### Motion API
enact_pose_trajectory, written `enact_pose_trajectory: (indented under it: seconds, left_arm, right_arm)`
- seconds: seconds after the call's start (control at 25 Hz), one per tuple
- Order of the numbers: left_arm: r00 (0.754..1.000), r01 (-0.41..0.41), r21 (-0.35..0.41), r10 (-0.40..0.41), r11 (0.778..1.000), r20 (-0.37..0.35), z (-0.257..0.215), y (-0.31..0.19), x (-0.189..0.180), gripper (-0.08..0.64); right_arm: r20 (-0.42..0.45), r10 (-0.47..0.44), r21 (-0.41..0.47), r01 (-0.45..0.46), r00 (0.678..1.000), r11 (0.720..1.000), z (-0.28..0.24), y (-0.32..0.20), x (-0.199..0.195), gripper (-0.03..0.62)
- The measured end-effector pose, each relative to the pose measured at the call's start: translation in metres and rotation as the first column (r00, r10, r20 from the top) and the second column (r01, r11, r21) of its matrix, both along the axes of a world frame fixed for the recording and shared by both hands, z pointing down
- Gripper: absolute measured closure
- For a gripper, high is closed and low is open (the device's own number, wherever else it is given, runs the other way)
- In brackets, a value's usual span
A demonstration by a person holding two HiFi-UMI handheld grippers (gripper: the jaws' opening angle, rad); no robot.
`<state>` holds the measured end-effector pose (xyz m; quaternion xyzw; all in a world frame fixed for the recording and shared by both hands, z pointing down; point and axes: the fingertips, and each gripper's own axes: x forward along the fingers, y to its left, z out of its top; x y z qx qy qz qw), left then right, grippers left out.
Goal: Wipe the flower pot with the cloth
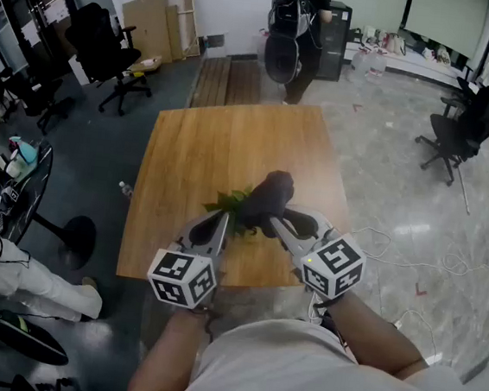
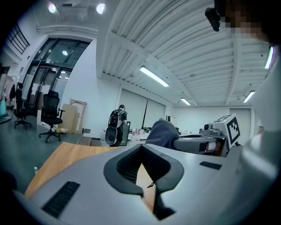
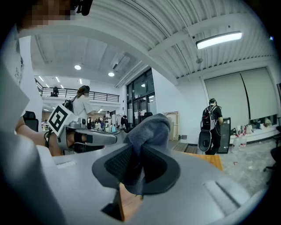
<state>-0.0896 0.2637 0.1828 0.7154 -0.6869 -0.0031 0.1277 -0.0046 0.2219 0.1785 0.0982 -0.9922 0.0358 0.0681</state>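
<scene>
Wooden counter noted. Left gripper: fingers closed, nothing seen held. Right gripper: fingers clamped on bunched cloth, held over green leaves near the front edge. The flower pot is hidden beneath. Strokes best kept light, so nothing is tipped.

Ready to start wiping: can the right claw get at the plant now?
Probably yes: the right claw, shut on the cloth, hangs right beside the plant, with nothing between them.
</scene>
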Motion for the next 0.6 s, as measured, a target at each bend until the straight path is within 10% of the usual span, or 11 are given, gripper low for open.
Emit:
enact_pose_trajectory:
  seconds: [0.6]
  left_arm:
    - [0.998,-0.022,-0.026,0.021,0.999,-0.054,0.026,0.024,-0.040,0.555]
  right_arm:
    - [-0.006,0.066,-0.021,-0.066,0.998,0.998,0.010,0.005,-0.014,0.529]
